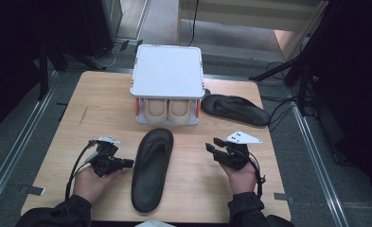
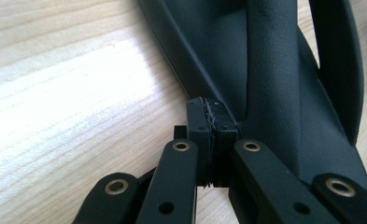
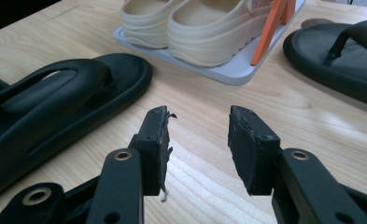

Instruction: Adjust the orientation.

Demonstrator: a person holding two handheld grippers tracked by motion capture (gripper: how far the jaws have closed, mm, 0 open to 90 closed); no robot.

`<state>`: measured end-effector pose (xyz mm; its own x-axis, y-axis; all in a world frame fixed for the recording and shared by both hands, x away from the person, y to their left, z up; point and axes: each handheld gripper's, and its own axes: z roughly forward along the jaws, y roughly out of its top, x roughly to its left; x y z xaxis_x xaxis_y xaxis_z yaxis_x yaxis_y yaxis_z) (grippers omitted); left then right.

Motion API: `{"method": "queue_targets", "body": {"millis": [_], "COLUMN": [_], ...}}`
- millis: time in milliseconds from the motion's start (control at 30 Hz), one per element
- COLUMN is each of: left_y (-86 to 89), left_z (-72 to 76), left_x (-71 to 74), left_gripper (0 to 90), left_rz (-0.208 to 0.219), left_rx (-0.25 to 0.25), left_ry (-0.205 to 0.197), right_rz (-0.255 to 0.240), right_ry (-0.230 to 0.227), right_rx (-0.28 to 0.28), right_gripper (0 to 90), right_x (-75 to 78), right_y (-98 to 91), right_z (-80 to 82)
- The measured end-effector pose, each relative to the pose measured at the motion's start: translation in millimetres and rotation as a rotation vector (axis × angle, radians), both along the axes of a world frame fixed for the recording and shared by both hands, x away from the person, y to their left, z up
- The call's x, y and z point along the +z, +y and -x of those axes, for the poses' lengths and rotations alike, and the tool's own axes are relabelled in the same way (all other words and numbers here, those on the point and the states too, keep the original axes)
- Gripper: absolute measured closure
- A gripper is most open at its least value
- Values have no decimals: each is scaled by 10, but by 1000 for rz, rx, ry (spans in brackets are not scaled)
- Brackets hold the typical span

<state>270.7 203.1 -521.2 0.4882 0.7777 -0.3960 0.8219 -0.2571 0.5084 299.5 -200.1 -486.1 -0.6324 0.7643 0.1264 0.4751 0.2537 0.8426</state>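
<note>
Lying flat between the two grippers, just past the shut, empty tips of the left gripper [image 2: 211,122] and left of the half-open, empty right gripper [image 3: 197,123]: the black soft rubber flip-flop [image 1: 152,168], looking light and bendy, best pinching its thin edge.

Beige clogs [image 1: 167,109] half hidden beneath rack's white top [image 1: 167,71]
</note>
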Motion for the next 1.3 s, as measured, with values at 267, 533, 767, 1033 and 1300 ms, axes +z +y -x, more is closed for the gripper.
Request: {"method": "queue_targets", "body": {"millis": [267, 533, 767, 1033, 1300], "left_y": [-63, -133, -87, -93, -177], "left_z": [49, 138, 179, 256, 326], "left_x": [-15, -1, 42, 33, 20], "left_gripper": [900, 894, 890, 894, 896], "left_rz": [15, 34, 41, 58, 54], "left_rx": [-13, -27, -26, -32, -43], "left_ry": [4, -6, -17, -15, -26], "right_rz": [-6, -1, -8, -13, -5], "right_ry": [1, 11, 29, 15, 15], "right_rx": [-10, -38, -50, -70, -94], "right_gripper": [590, 591, 603, 608, 615], "right_x": [14, 2, -26, 18, 58], "right_y": [-49, -174, -230, -308, -405], "right_z": [-53, -154, -220, -302, -483]}}
